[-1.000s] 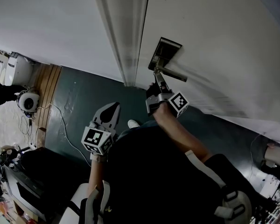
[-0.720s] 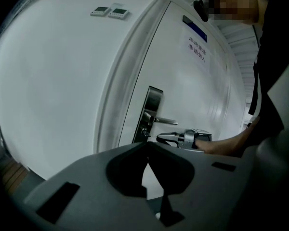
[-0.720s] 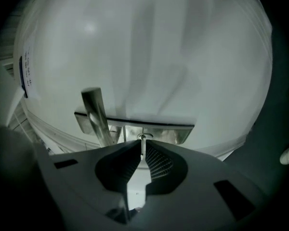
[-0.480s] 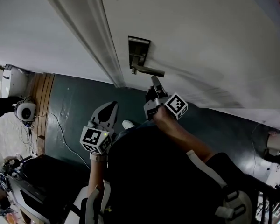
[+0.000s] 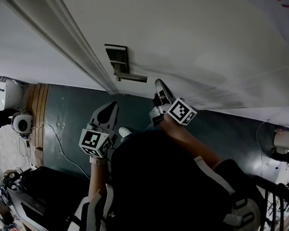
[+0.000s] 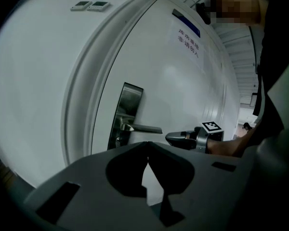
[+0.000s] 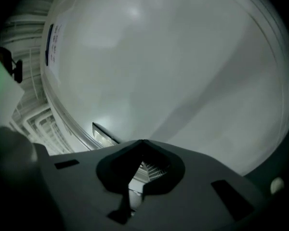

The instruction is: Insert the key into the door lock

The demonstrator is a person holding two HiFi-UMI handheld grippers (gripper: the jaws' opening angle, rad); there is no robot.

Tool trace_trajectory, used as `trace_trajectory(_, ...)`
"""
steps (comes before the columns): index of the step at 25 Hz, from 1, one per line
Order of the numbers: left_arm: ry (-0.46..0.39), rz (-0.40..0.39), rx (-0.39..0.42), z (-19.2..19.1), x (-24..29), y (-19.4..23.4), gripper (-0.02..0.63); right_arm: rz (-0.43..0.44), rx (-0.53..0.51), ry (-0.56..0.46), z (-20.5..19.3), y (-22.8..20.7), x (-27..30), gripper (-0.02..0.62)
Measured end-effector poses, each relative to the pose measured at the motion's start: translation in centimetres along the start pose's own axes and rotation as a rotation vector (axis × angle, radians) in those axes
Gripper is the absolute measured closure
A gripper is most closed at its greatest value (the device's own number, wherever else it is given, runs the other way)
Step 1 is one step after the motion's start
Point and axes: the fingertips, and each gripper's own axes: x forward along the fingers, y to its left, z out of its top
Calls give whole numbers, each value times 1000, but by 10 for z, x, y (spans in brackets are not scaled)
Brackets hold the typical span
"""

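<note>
Left gripper (image 5: 111, 108): held low over the dark green floor (image 5: 67, 109), well short of the door (image 5: 197, 37). Its own view shows the jaws closed tip to tip with nothing between them. It points toward the lock side of the door but touches nothing.

Door frame (image 5: 62, 37): pale moulding along the door's left edge. Lock plate (image 5: 116, 57): a metal rectangle set close to that edge, just beside the frame. Lever handle (image 5: 132, 76): sticks out from the lower part of the plate, pointing away from the frame toward the door's middle.

Right gripper (image 5: 159, 84): raised nearer the door than the left one, just right of the lever's free end and apart from it. Its own view shows the jaws together and no key in them. It looks at bare door panel, not at the plate. The left gripper view agrees: its tips are closed and clear of the handle.

Key: not seen in any view, in neither gripper, nor clearly at the plate. In the left gripper view there is a small dark detail on the plate below the lever, likely the keyhole. It is too small to tell whether a key sits in it.

Progress, as a judgement: no insertion is under way, and both tools are empty and off the lock. Either the key is already seated or it has not been fetched yet. I cannot tell which.
</note>
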Motion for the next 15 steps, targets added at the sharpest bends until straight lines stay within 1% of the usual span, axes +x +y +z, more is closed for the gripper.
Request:
trace_trajectory(3,-1,-10,-2,3,13,-8,597,-3,-172,40,12,5,-5,580)
trace_trajectory(7,-12,-17,0,7,26,-19,597,25,-432,77,24,24,-14,580)
trace_trajectory(11,-21,-23,21,14,35,-29,597,75,-593,88,33,43,-23,580)
trace_trajectory(15,-36,-22,58,23,43,-36,597,151,-737,114,41,67,-29,580)
